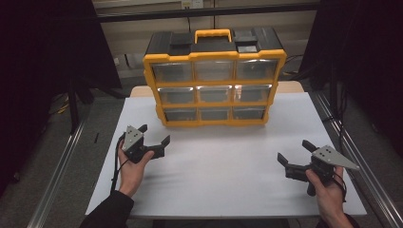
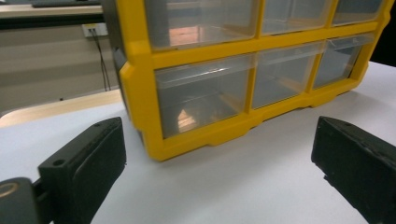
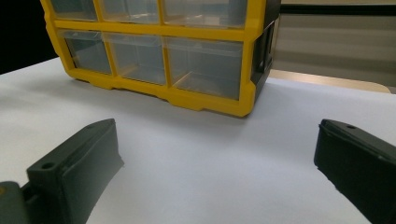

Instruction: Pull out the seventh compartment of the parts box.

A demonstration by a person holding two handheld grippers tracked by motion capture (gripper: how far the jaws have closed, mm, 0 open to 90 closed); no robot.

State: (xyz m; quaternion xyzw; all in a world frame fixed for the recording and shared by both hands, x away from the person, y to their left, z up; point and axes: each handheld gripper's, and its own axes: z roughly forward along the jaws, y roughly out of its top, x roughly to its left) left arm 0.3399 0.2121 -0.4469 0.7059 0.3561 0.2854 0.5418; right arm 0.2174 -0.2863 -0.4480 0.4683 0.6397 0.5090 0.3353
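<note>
Item: yellow drawer cabinet, black top and back, yellow carry handle lying on top. It stands upright at the far middle of the tabletop, front toward the person. Nine clear drawers in three rows of three, all pushed in. In the gripper views the lower drawers look empty apart from internal dividers, though reflections on the plastic make this hard to confirm.

Item: white tabletop, bare in front of the cabinet; a strip of pale wood shows along its far edge.

Item: left tongs, held in the person's left hand, near the left edge of the tabletop, just in front of the cabinet's lower left corner and apart from it. Jaws spread wide, nothing between them. Grey plate on top; cable hanging toward the dark sleeve. In the left gripper view the tongs point at the cabinet's lower left drawers.

Item: right tongs, held in the person's right hand, near the right edge, well apart from the cabinet. Jaws spread wide, gripping nothing. Grey three-cornered plate on top. In the right gripper view the tongs face the cabinet's lower right corner across bare tabletop.
</note>
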